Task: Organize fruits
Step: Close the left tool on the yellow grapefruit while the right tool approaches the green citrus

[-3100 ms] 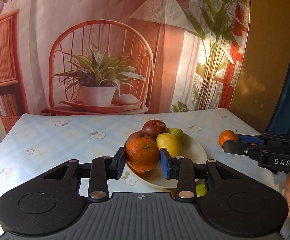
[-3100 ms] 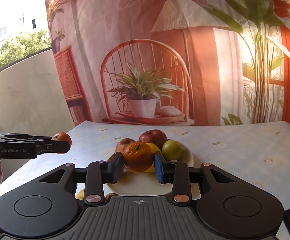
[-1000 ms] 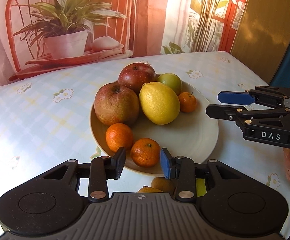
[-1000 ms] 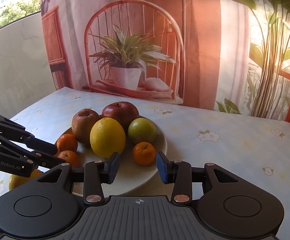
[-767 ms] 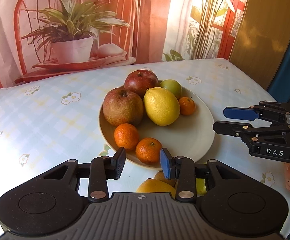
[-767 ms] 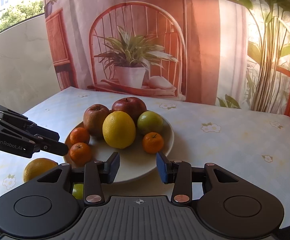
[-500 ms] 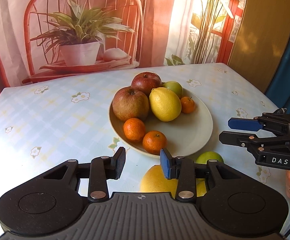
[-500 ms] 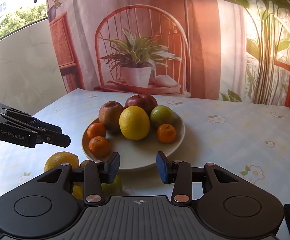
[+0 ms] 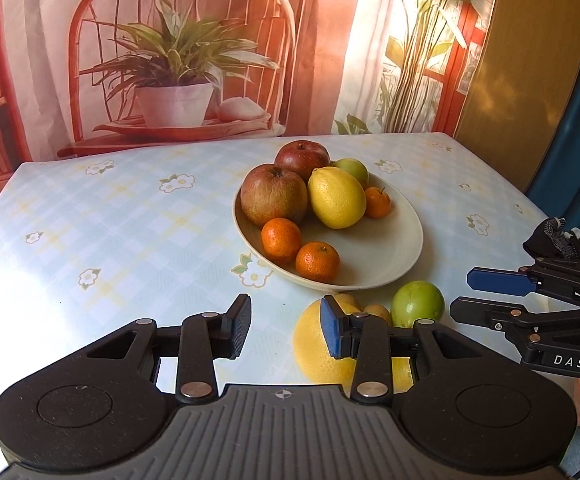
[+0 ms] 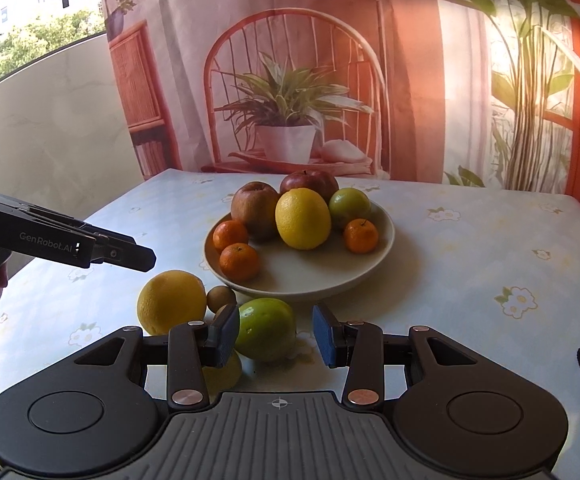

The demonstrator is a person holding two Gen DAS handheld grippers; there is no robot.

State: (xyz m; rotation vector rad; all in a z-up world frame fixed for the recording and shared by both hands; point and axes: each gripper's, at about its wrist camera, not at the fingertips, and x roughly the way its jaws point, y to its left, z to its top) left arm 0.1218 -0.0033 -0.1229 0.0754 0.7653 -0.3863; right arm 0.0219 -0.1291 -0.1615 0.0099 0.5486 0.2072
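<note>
Hovering above the near edge of the table (image 9: 110, 216), the left gripper (image 9: 284, 326) has its jaws spread wide with nothing between them — only the flowered cloth shows in the gap. The right gripper (image 10: 274, 334) is likewise wide open and empty, though a green fruit (image 10: 266, 328) lying on the cloth shows between its fingers from behind.

The cream plate (image 10: 369, 264) sits in the middle of the table. On it, two apples lie at the far side: a brownish apple (image 9: 274, 194) on the left and a red apple (image 9: 301, 156) behind it. A lemon (image 9: 337, 198) rests in the middle, touching the brownish apple. A small green fruit (image 9: 351, 168) sits at the far right of the pile, with a small tangerine (image 9: 377, 202) just beside the lemon on the right. Two more tangerines (image 9: 297, 252) lie side by side at the near left of the plate.

Off the plate, just beside its near rim, a large yellow citrus (image 10: 170, 300) and a small brown fruit (image 10: 220, 298) lie next to the green fruit — all three close together on the cloth.
</note>
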